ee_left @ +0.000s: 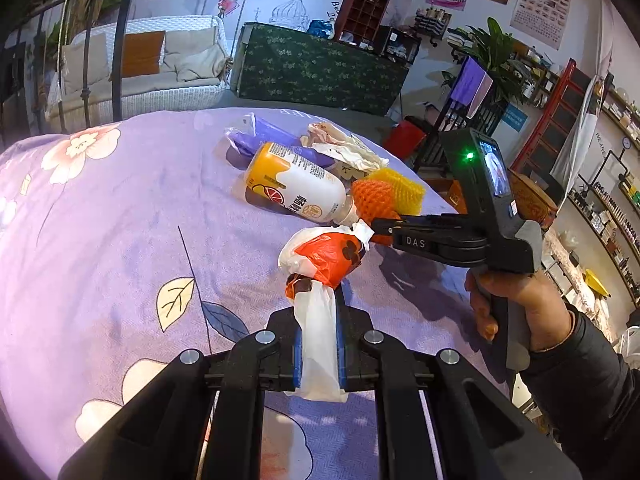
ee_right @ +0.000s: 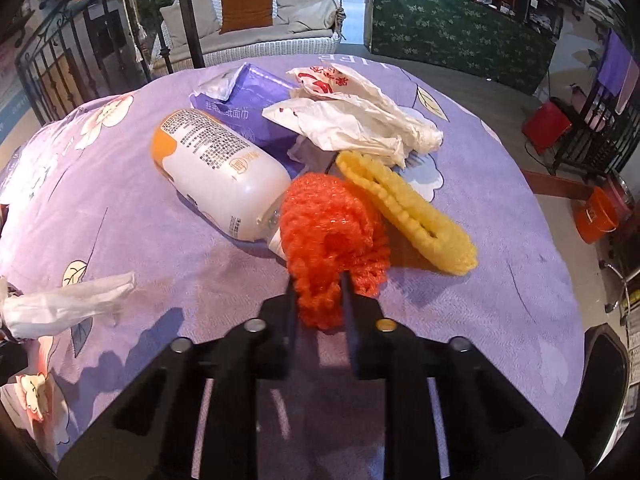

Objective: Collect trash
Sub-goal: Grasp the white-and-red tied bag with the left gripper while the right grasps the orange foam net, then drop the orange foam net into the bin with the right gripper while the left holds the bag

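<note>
Purple cloth with flowers covers the round tabletop [ee_right: 500,280], and the trash lies on it in one group. The left claw [ee_left: 318,320] is clamped on a white and red plastic bag [ee_left: 320,256]. The right claw [ee_right: 320,292] is clamped on an orange foam net [ee_right: 332,224], which touches the neck of a white bottle [ee_right: 216,172] lying on its side. A yellow foam net [ee_right: 408,216] lies just beside the orange one. Behind them are crumpled white bags [ee_right: 360,120] and a purple tissue pack [ee_right: 248,96], partly under the bottle.
</note>
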Demonstrator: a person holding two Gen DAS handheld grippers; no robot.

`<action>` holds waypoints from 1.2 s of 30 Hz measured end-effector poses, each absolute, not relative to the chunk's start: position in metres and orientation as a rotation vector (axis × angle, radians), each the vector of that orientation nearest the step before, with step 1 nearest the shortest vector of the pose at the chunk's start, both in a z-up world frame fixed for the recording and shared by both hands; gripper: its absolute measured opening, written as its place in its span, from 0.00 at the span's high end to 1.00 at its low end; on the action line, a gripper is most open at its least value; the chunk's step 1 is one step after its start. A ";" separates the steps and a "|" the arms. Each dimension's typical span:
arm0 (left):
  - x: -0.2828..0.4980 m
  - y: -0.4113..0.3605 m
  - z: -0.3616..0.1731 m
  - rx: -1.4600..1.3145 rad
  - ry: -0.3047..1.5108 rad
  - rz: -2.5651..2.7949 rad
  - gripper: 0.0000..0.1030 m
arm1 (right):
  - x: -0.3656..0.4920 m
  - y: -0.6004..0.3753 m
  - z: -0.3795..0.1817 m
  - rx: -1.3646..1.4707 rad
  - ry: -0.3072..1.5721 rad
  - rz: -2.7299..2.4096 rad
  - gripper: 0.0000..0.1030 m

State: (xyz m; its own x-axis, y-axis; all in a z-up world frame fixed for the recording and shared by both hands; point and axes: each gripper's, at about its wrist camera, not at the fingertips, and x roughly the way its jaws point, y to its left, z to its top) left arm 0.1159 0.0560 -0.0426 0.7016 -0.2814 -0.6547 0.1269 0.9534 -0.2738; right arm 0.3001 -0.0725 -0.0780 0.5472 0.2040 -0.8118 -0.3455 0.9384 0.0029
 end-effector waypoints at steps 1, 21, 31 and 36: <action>0.116 0.056 -0.044 -0.217 0.764 -0.230 0.89 | 0.297 -0.074 -0.076 -0.163 0.928 0.329 0.84; 0.100 0.031 -0.028 -0.222 0.713 -0.295 0.89 | 0.175 -0.110 -0.022 -0.033 0.808 0.436 0.85; 0.095 -0.002 -0.020 -0.208 0.692 -0.373 0.89 | 0.134 -0.179 -0.010 0.090 0.763 0.314 0.85; 0.095 -0.023 -0.022 -0.198 0.701 -0.424 0.89 | 0.117 -0.214 -0.012 0.130 0.755 0.233 0.85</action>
